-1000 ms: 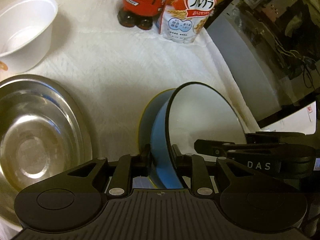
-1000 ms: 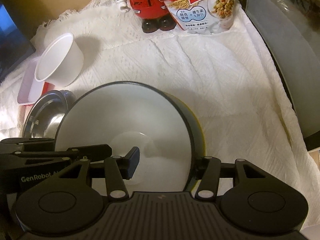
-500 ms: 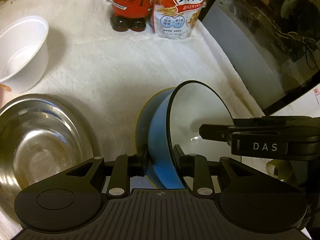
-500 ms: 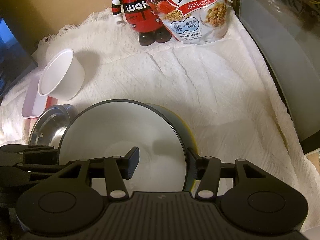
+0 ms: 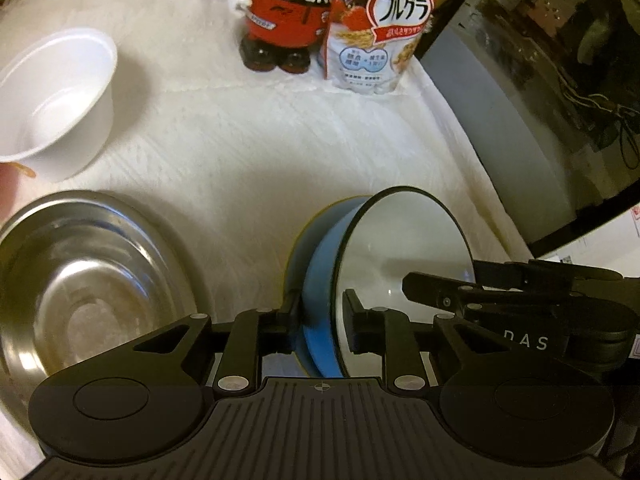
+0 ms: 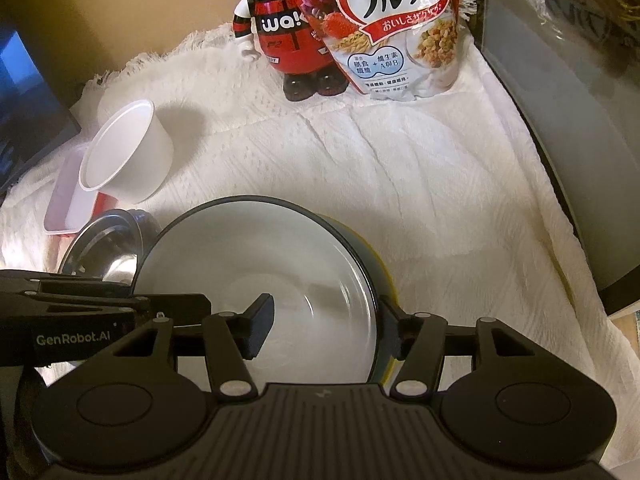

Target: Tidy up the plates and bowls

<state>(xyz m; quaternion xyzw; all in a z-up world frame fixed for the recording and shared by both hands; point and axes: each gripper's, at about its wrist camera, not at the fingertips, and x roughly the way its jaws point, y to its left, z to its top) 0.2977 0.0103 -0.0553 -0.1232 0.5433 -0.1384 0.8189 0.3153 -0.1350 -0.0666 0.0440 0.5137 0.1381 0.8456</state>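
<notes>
A blue bowl with a white inside [image 5: 320,280] [image 6: 256,264] is nested in a yellow-rimmed dish [image 6: 382,264] beneath it. My left gripper [image 5: 320,322] is shut on the stack's near rim, one finger inside, one outside. My right gripper [image 6: 328,328] straddles the right rim with its jaws apart, one finger inside the bowl, one outside. The stack looks lifted off the white cloth. A steel bowl [image 5: 80,280] [image 6: 108,252] sits to the left. A white plastic bowl [image 5: 56,100] [image 6: 124,156] stands further back left.
A red bottle figure [image 5: 288,12] [image 6: 288,36] and a cereal bag [image 5: 376,28] [image 6: 396,28] stand at the back. A dark appliance [image 5: 540,100] [image 6: 580,120] lines the right side. A red-and-white tray [image 6: 68,208] lies far left.
Both grippers and the bowl stack have drawn back and up from the cloth; the back items look farther. The right gripper's fingers stay apart around the rim.
</notes>
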